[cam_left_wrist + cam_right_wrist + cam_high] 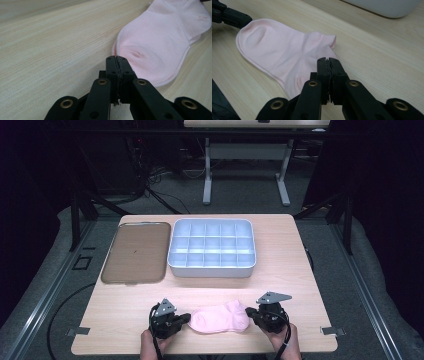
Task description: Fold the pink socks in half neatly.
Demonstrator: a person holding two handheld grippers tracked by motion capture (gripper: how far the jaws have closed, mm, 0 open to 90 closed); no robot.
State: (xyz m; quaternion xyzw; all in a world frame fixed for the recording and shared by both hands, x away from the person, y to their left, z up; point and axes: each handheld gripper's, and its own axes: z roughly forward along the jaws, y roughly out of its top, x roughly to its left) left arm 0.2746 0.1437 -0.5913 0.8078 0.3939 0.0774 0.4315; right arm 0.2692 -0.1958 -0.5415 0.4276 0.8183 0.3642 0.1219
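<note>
On the pale bench (125, 320) lies a pink sock (220, 318), each clenched tool (left (188, 318), right (250, 311)) pinching an end, so uneven lifting could pull one end free.

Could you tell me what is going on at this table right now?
A person holds a black two-jaw gripper in each hand beside a pale pink ankle sock lying flat on the light wooden table. The left gripper sits shut at its toe end, the right gripper shut at its cuff end. Neither visibly pinches the fabric.
</note>
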